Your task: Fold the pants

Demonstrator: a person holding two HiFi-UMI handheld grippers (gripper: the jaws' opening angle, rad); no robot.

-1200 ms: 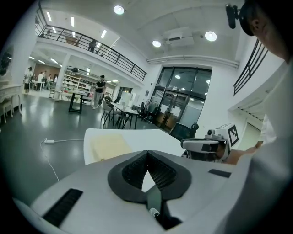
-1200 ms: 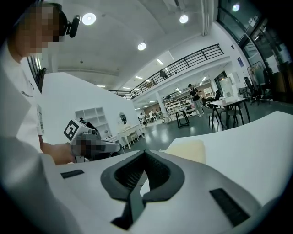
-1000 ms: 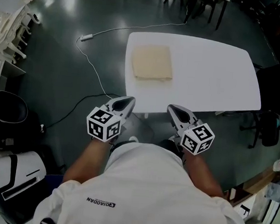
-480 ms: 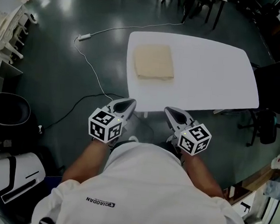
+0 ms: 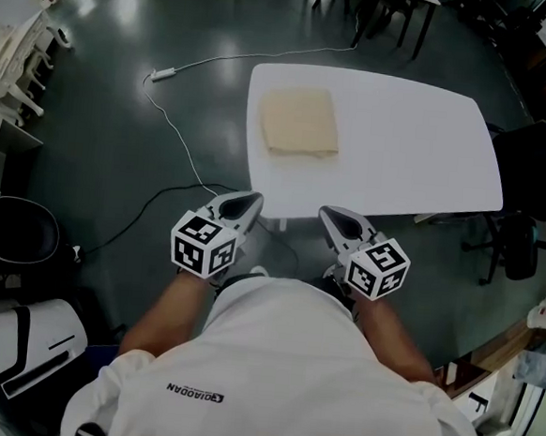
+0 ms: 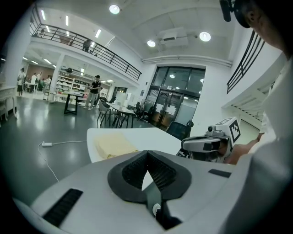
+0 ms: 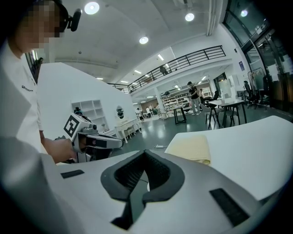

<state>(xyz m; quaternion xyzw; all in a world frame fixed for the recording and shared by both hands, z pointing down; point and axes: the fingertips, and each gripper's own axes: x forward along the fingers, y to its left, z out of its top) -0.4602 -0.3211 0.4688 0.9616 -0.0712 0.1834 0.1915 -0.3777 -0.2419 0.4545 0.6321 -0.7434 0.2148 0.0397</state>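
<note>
Dark, glossy floor (image 5: 99,152) all round, ceiling lights glinting off it. Right up close, the person's white shirt (image 5: 280,373) fills the bottom of the head view, and two bare forearms push forward out of it.

Left tongs (image 5: 246,199) first: their own view shows the ribbed black pads pressed together at the tip, nothing caught between them. Right tongs (image 5: 330,212), same story, pinched shut and empty. Both sit side by side, angled slightly toward each other, marker cubes up, close to the near edge of the white worktop (image 5: 420,149). Neither one touches anything on it.

On to the worktop, and there they are: the pants (image 5: 300,120), cream-coloured, lying as a flat, squarish folded bundle toward the far left corner, well apart from both tongs. From the left gripper view the pants (image 6: 114,145) show just beyond the jaw tips; from the right gripper view they (image 7: 190,148) lie off to the right.

Further out, a white cable (image 5: 180,144) snakes across the floor left of the worktop, and dark chairs (image 5: 393,10) stand at the far end of the room.
</note>
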